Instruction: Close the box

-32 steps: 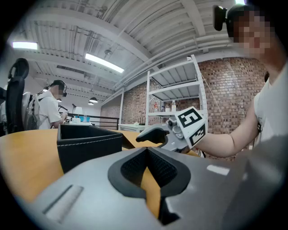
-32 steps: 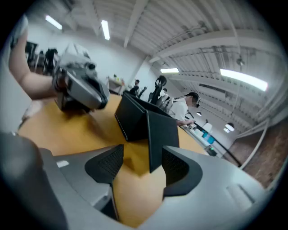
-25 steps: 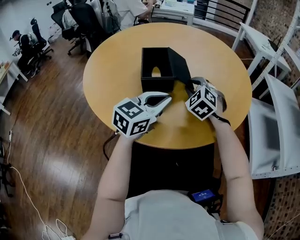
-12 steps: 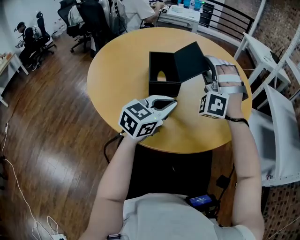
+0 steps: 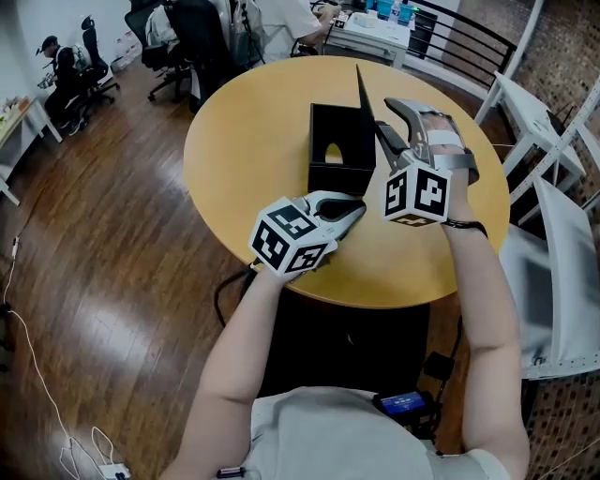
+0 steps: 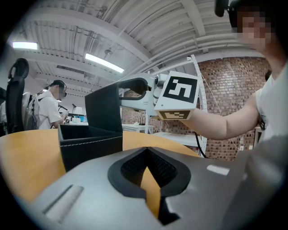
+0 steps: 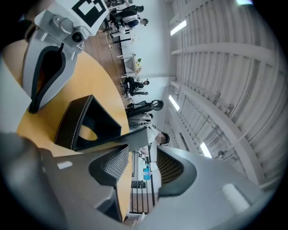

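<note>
An open black box [image 5: 333, 167] stands on the round wooden table [image 5: 253, 122], its hinged lid [image 5: 361, 94] upright on the right side. My right gripper [image 5: 384, 120] is at the lid's outer face. Its jaws are opening, and the lid's edge [image 7: 121, 137] lies by one pad with a gap to the other. In front of the box my left gripper [image 5: 352, 208] rests low over the table, shut and empty. The left gripper view shows the box [image 6: 90, 146], its raised lid [image 6: 104, 110] and the right gripper [image 6: 130, 85] behind.
White chairs [image 5: 562, 234] stand close to the table's right side. Black office chairs [image 5: 187, 28] and seated people are at the back left. A black railing [image 5: 459, 28] runs behind the table. Cables [image 5: 56, 394] lie on the wooden floor at left.
The lid has swung up from lying low at the box's right to standing upright, carried by my right gripper, which rose and moved back. The left gripper barely moved.
</note>
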